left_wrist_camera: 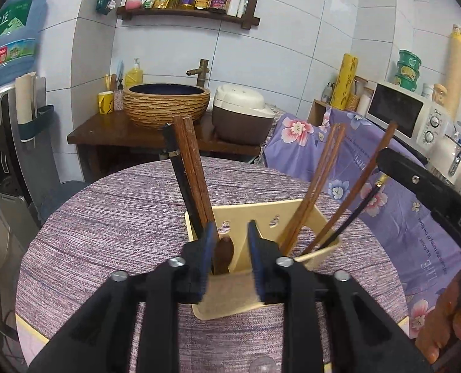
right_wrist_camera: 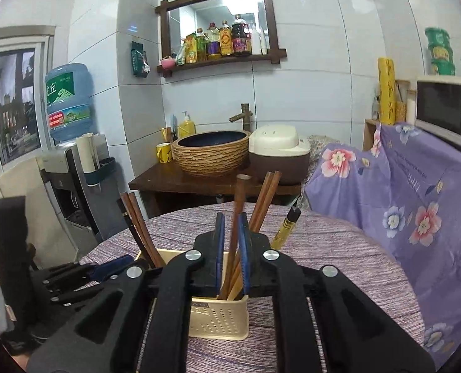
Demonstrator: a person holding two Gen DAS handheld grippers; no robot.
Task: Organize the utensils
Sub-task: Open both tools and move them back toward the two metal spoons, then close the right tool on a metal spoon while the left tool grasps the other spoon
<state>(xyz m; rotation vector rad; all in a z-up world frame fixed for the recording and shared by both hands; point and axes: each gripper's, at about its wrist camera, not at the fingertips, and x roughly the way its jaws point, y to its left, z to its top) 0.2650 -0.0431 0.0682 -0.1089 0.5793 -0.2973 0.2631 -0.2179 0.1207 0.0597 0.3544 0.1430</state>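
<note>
A cream plastic utensil holder [left_wrist_camera: 255, 289] stands on the round table, also in the right wrist view [right_wrist_camera: 219, 317]. It holds wooden chopsticks [left_wrist_camera: 196, 174] at its left, more wooden ones [left_wrist_camera: 320, 180] at its right, a black chopstick and a brown spoon [left_wrist_camera: 222, 253]. My left gripper [left_wrist_camera: 230, 233] is open just above the holder, the spoon handle between its fingers. My right gripper [right_wrist_camera: 232, 223] has narrow jaws around a wooden chopstick [right_wrist_camera: 238, 205] standing in the holder; contact is unclear. The left gripper also shows in the right wrist view [right_wrist_camera: 106, 269].
The table has a purple woven cloth [left_wrist_camera: 112, 217]. Behind it are a wooden stand with a basin [left_wrist_camera: 166, 102] and a rice cooker [left_wrist_camera: 241, 113], a water dispenser [right_wrist_camera: 68, 168] at left, and a floral-covered counter with a microwave [left_wrist_camera: 401, 108] at right.
</note>
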